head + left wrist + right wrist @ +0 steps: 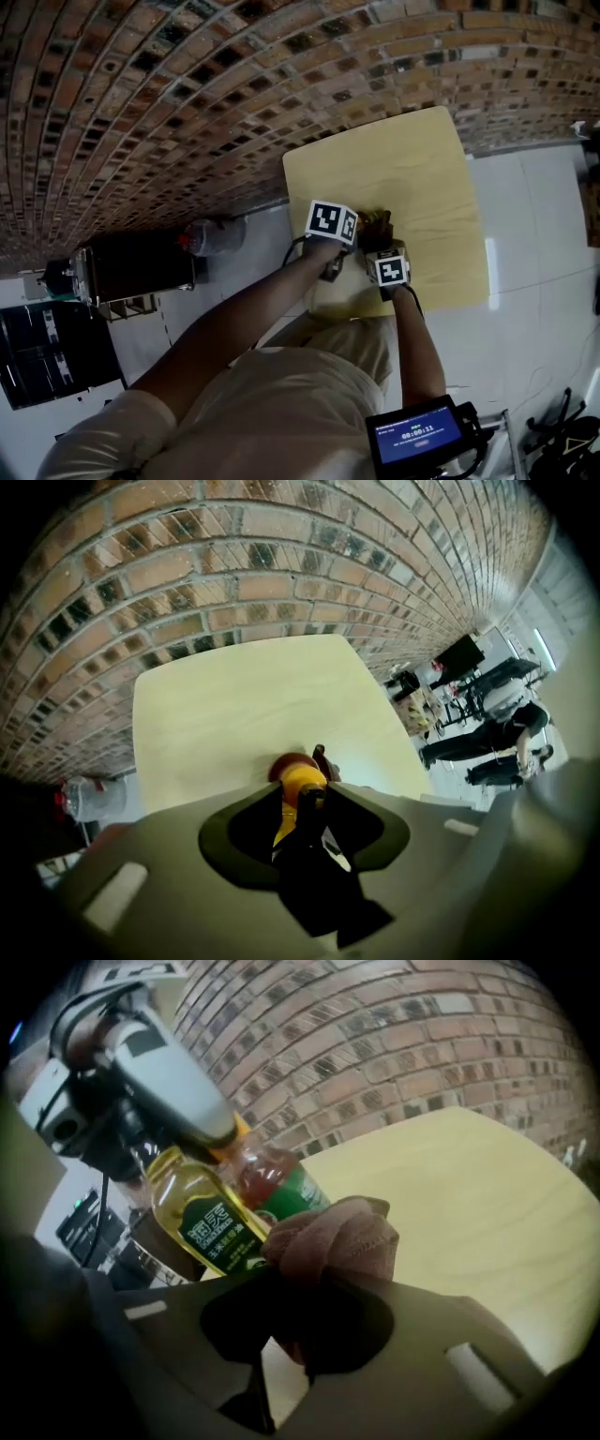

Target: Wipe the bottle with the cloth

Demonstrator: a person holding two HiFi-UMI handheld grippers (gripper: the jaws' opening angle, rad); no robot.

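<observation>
Bottle [202,1218] label shows only in right gripper view; left gripper [303,797] clamps it, right gripper [314,1290] clamps cloth [333,1237], near table [403,159] edge.

The bottle [202,1218] looked like clear, glossy plastic, its printed label shiny. The cloth [333,1237] was soft, matt, finely textured fabric with a stitched hem. The worktop [469,1204] showed pale, smooth and matt. The brick wall [141,94] was rough, and the floor [534,216] gleamed.
</observation>
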